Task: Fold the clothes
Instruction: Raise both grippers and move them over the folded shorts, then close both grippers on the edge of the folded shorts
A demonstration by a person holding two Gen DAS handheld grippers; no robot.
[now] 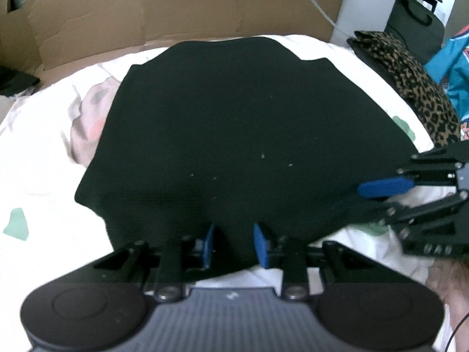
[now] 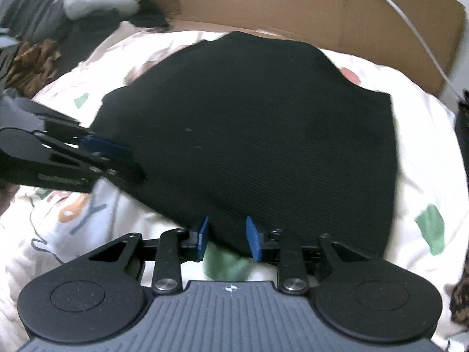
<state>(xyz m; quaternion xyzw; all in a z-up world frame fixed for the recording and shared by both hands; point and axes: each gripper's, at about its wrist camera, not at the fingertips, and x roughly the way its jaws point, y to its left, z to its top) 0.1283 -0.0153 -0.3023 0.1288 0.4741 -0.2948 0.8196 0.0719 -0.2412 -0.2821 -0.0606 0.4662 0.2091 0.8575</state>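
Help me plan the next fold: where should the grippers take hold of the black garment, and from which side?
Probably the near hem of the black garment, coming in low from the near side. It lies flat on the white bedding, and the near edge already sits between both open grippers' pads.

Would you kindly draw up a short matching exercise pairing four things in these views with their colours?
Things:
1. garment lying on the bed
2. gripper pads
3. cardboard behind the bed
4. folded cloth at the right in the left wrist view

Colours:
A. leopard print
B. black
C. brown
D. blue

Pairs: 1-B, 2-D, 3-C, 4-A
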